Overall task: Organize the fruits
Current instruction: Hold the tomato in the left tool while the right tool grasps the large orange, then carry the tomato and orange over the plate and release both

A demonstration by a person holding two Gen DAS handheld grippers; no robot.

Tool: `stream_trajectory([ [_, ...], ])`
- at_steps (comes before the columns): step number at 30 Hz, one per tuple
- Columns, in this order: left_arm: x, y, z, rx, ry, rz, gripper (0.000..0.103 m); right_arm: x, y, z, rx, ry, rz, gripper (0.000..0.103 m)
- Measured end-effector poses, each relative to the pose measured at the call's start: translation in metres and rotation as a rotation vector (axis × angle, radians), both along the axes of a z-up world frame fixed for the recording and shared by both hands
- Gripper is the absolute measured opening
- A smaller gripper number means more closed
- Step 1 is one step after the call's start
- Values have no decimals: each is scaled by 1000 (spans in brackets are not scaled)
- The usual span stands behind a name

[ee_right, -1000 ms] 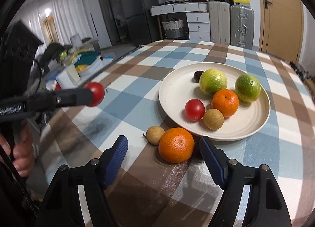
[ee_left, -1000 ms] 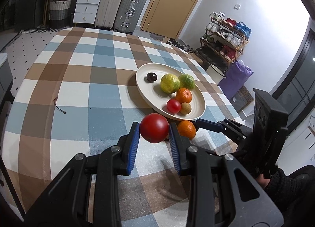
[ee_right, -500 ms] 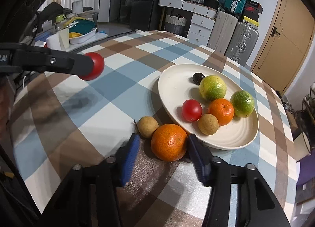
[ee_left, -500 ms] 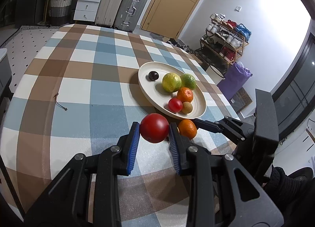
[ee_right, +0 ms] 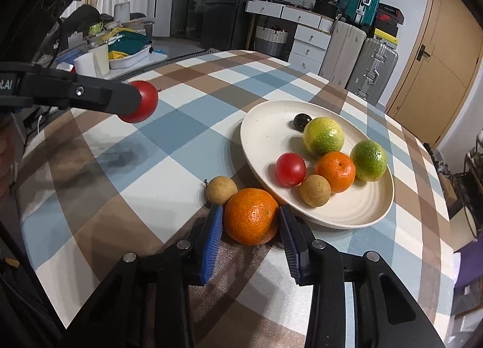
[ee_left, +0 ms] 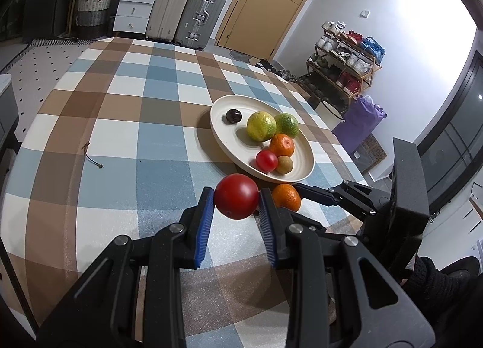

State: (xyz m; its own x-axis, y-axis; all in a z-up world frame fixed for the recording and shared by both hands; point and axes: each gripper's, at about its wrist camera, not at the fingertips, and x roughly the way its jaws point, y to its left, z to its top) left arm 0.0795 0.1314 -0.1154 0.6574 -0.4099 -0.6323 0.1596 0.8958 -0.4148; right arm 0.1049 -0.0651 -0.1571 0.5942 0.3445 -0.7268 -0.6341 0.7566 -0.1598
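Checked cloth-covered table bearing a ribbed cream plate of round fruit. Right gripper, ridged blue pads closed against a dimpled orange resting beside the plate. Left gripper clamps a smooth red tomato aloft.

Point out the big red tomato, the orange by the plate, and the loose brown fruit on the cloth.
big red tomato (ee_left: 236, 196), left wrist view, middle of its front face, held between the pads.
orange (ee_right: 251, 215), right wrist view, centre of its rind.
loose brown fruit (ee_right: 221, 190), right wrist view, middle of its skin.
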Motion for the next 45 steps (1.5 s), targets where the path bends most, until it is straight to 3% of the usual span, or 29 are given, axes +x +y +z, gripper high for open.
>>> stream_trajectory([
  [19, 2, -22, 12, 33, 1, -17, 27, -10, -30, 16, 161, -11, -24, 38],
  [30, 20, -42, 21, 49, -3, -34, 27, -3, -66, 30, 410, 89, -45, 38],
  [36, 37, -54, 23, 52, -8, -51, 27, 12, -93, 40, 594, 164, -49, 38],
  [45, 81, -67, 32, 66, -15, -54, 27, 38, -111, 70, 672, 138, -47, 38],
])
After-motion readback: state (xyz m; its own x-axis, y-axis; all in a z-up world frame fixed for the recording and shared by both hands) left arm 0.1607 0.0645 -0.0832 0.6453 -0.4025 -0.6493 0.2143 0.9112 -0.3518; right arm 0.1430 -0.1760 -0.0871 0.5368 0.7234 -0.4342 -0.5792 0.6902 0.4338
